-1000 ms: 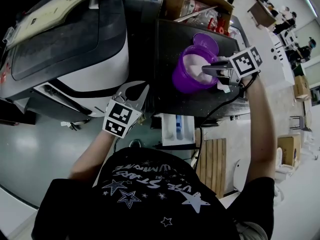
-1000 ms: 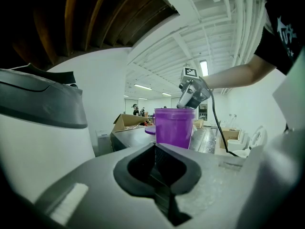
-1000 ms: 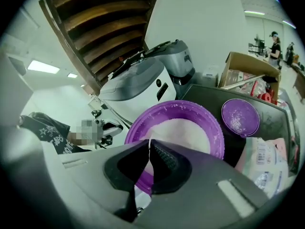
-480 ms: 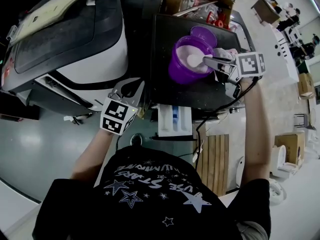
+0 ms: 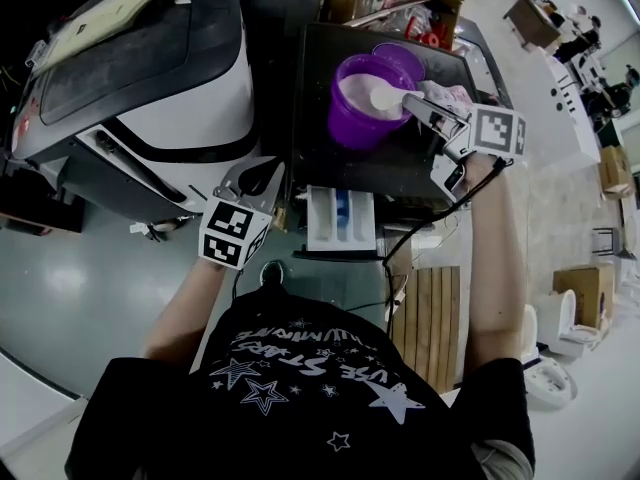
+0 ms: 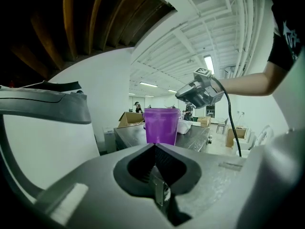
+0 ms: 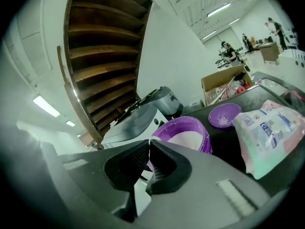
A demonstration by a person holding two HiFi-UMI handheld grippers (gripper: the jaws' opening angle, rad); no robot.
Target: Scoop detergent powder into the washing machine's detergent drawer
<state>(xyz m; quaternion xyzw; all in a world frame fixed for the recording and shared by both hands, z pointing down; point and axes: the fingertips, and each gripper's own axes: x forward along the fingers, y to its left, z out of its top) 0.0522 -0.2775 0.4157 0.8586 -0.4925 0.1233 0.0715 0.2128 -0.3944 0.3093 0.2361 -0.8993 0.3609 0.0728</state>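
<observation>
A purple tub (image 5: 352,118) of white detergent powder stands on the dark top of the machine (image 5: 380,173). My right gripper (image 5: 412,106) is shut on the handle of a white scoop (image 5: 385,96), which holds powder just over the tub's right side. In the right gripper view the tub (image 7: 190,133) lies right past the closed jaws of that gripper (image 7: 148,144). The white detergent drawer (image 5: 340,218) is pulled out below the machine's front edge. My left gripper (image 5: 262,168) hovers left of the drawer, shut and empty; its own view (image 6: 153,146) faces the tub (image 6: 162,125).
A pink and white detergent pouch (image 5: 445,93) and the purple lid (image 5: 400,60) lie beside the tub. A cardboard box (image 5: 390,3) sits behind. A second white and black appliance (image 5: 150,88) fills the left. A cable hangs from the right gripper.
My right gripper has brought the scoop up out of the powder, now filled and over the tub. The left gripper has hardly moved.
</observation>
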